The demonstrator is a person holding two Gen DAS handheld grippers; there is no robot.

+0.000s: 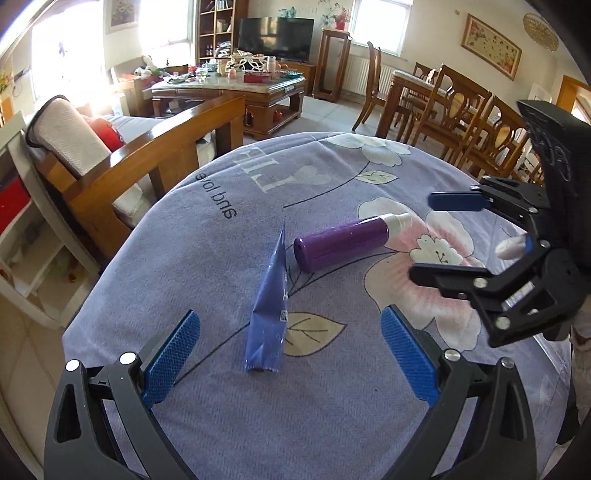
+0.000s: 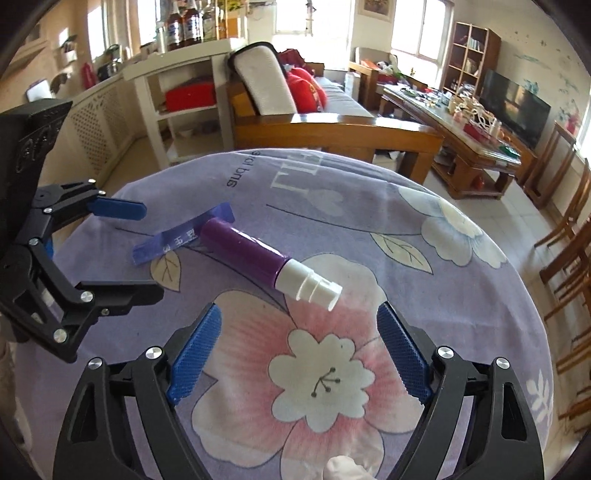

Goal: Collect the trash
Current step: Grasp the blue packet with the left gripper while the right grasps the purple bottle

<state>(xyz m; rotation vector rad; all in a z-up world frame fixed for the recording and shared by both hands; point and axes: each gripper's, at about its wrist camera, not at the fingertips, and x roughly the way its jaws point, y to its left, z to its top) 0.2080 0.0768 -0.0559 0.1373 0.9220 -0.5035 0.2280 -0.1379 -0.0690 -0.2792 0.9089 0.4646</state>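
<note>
I am in a home's living and dining room: beyond my jaws stand a wooden sofa (image 1: 155,155), a cluttered coffee table (image 1: 236,88), a television (image 1: 276,36), a bookshelf (image 2: 469,55) and dining chairs (image 1: 469,122); beneath them lies a flowered cloth (image 1: 229,236).

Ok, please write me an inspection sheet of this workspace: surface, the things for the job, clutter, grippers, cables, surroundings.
Surface: table under a purple flowered cloth.
Job's things: purple bottle lying on its side, white cap toward the right gripper; blue wrapper, crumpled, beside the bottle's base. Whether they touch cannot be told.
Clutter: nothing seen on the cloth.
Grippers: left gripper open, wrapper just ahead of it; right gripper open, bottle cap just ahead. Both hold nothing.
Cables: nothing seen.
Surroundings: wooden sofa, coffee table full of things, television, dining chairs, white shelf.
</note>
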